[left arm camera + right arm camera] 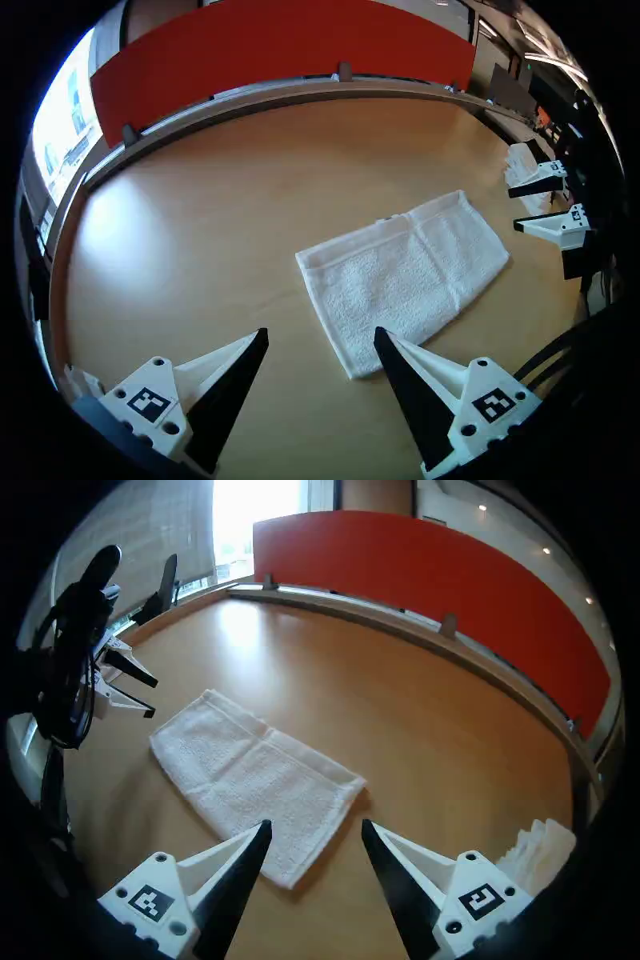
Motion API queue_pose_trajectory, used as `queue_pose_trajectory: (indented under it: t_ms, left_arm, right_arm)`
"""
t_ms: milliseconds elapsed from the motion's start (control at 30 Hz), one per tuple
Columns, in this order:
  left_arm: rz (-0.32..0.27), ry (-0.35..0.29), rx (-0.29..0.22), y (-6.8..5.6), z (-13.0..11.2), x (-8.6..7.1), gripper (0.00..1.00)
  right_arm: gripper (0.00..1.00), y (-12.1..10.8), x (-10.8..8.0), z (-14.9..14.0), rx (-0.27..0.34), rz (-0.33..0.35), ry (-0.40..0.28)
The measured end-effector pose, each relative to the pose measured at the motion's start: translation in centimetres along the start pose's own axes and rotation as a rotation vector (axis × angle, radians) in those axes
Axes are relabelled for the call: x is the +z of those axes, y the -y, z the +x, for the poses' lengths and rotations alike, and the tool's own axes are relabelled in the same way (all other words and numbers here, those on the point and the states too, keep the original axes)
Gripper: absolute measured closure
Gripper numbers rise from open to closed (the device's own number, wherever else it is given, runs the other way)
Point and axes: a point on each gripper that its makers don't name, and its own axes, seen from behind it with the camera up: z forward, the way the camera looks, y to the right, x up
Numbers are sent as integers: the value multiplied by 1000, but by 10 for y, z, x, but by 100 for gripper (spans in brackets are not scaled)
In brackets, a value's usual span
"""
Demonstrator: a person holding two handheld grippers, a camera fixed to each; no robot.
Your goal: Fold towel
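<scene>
A white towel (404,276) lies folded flat on the wooden table (240,208), a seam crossing it. My left gripper (320,340) is open just above the table, its right fingertip at the towel's near corner, nothing between the fingers. The right gripper (515,210) hangs open beyond the towel's far end. In the right gripper view the same towel (252,780) lies ahead, and my right gripper (316,832) is open over its near edge, holding nothing. The left gripper (152,698) stands open past the towel's far left corner.
A red partition (280,48) runs along the table's back edge behind a raised rail (240,100). A stack of white cloths (540,848) sits at the right, also the white stack (524,164) by the far gripper. Dark chairs (164,584) stand near the window.
</scene>
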Motion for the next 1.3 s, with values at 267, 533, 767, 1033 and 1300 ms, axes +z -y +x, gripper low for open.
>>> queue_pose_trajectory:
  t_ms: [267,533,767,1033,1300]
  left_arm:
    - [22,10,-22,-7,-33,-20,1]
    - [39,7,-55,-11,-50,-32,1]
    - [76,-14,-102,-5,-55,-44,1]
    - [144,-33,-188,9,-75,-69,1]
    - [193,-41,-257,22,-92,-89,1]
  right_arm:
    - [13,12,-20,-18,12,-9,-3]
    - [14,17,-29,-29,8,-6,-2]
    - [14,22,-24,-27,-15,18,-2]
    - [14,26,-13,-30,-89,58,28]
    - [14,26,-6,-33,-141,84,55]
